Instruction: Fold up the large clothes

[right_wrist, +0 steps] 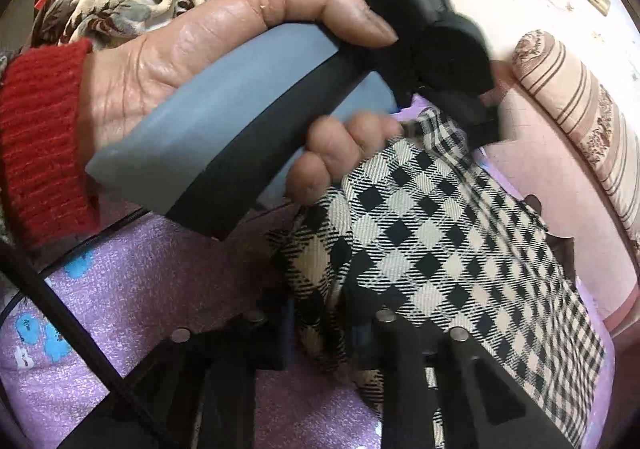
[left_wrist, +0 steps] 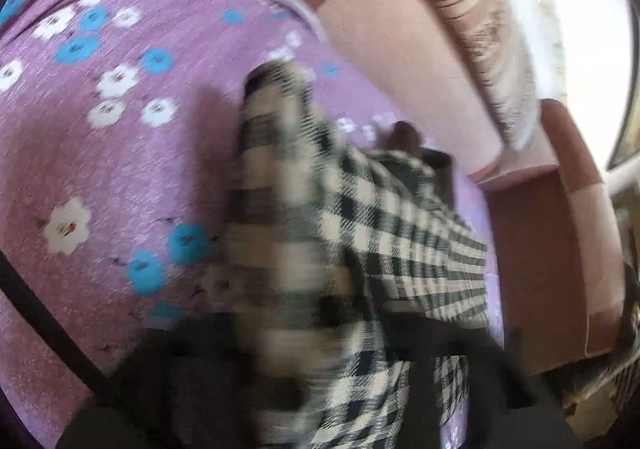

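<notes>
The checked garment (right_wrist: 440, 233), black and cream, lay partly on the purple flowered bedspread (left_wrist: 100, 137) and partly lifted, stretched between the two grippers with a pink bed frame (left_wrist: 400, 49) beyond it. The right gripper (right_wrist: 332, 333) had its fingers clenched on a bunched edge of the cloth, which ran up between them. In that same view the person's left hand (right_wrist: 224, 61), red sleeve (right_wrist: 40, 137) at the wrist, held the grey-handled left gripper (right_wrist: 484, 129) against the far end of the cloth. From its own blurred camera, that gripper seemed pinched on a fold of the fabric as well, with cloth draped right over it (I judged it clamped, though the pads themselves were lost in the smear).

It looked to me like the step of carrying one edge across to make a fold. The next move would call for keeping both corners level and taut, then laying the edge squarely over the rest.

How the garment's lower part lay, and what sort of garment it was, I could not make out; the left view was too blurred, and the hand hid much of the right.
</notes>
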`<state>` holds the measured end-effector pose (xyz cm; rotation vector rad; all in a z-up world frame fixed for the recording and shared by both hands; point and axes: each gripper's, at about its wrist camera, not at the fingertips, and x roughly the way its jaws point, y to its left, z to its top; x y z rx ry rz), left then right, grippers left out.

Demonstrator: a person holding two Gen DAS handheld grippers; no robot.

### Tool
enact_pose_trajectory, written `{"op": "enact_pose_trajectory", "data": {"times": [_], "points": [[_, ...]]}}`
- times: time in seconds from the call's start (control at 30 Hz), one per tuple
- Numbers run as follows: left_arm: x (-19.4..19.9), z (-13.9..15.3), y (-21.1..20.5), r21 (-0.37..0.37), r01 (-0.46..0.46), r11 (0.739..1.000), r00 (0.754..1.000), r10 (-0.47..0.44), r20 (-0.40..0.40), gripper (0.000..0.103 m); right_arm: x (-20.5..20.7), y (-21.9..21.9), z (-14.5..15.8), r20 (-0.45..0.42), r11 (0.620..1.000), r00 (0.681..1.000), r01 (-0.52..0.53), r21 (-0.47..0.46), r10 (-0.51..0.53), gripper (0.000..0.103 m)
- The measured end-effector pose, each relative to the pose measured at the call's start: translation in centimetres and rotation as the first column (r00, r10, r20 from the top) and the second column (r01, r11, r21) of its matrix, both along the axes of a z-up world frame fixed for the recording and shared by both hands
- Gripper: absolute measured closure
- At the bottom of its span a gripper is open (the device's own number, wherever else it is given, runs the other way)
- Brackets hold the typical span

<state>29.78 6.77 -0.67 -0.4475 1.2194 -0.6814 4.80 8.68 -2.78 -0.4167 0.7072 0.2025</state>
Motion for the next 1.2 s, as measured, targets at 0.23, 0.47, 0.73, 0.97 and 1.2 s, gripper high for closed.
{"op": "enact_pose_trajectory", "data": {"times": [0.23,0.47,0.73,0.97,1.2], "points": [[-1.8,4.2,-3.5,0.171,-0.014,0.985,0.994,-0.005,0.111,0.093,-1.7,-2.8,2.9,0.051,0.986,0.997,0.042,0.163,-0.051,0.09],[-5.2,11.3,-15.5,0.281,0.12,0.952,0.957,-0.186,0.222,0.093,-7.0,-9.5,7.8,0.167,0.955,0.971,0.122,0.269,-0.171,0.091],[-11.0,10.4,-34.1,0.392,0.299,0.87,0.889,-0.403,0.216,0.094,-12.5,-22.8,8.1,0.095,0.855,0.906,0.348,0.386,-0.412,0.091],[-13.4,5.8,-40.5,0.497,0.317,0.807,0.889,-0.436,0.141,0.081,-14.3,-31.8,3.2,-0.201,0.616,0.853,0.492,0.615,-0.481,0.086],[-13.5,10.0,-36.8,0.383,0.3,0.874,0.907,-0.385,0.169,0.07,-15.0,-33.3,4.0,-0.21,0.552,0.875,0.444,0.706,-0.436,0.05]]}}
